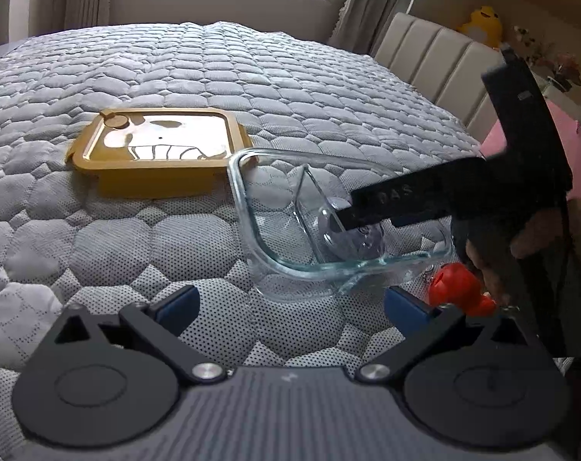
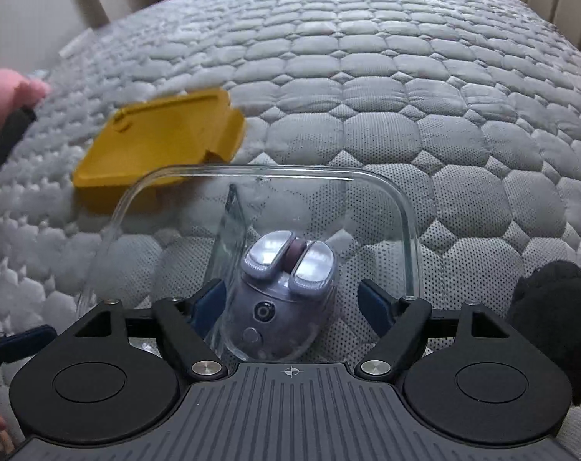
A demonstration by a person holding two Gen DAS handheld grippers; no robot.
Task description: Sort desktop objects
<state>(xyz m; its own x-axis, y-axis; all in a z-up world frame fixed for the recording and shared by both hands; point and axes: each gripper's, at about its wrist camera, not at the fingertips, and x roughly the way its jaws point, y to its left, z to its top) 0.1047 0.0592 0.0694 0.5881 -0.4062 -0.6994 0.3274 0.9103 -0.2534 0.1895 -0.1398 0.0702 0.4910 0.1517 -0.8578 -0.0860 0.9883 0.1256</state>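
A clear glass container (image 2: 398,207) with an inner divider sits on the grey quilted mattress (image 2: 405,96), and a small lilac computer mouse (image 2: 286,292) lies inside it, in the compartment to the right of the divider as the right wrist camera sees it. The right gripper (image 2: 290,301) is over this container with its blue-padded fingers spread apart on both sides of the mouse, not touching it. The left gripper (image 1: 290,301) is also spread apart and holds nothing; it hangs above the mattress just before the container's near corner. A yellow lid (image 1: 159,150) lies flat beside the container. A red toy (image 1: 459,284) rests near the left gripper's right finger.
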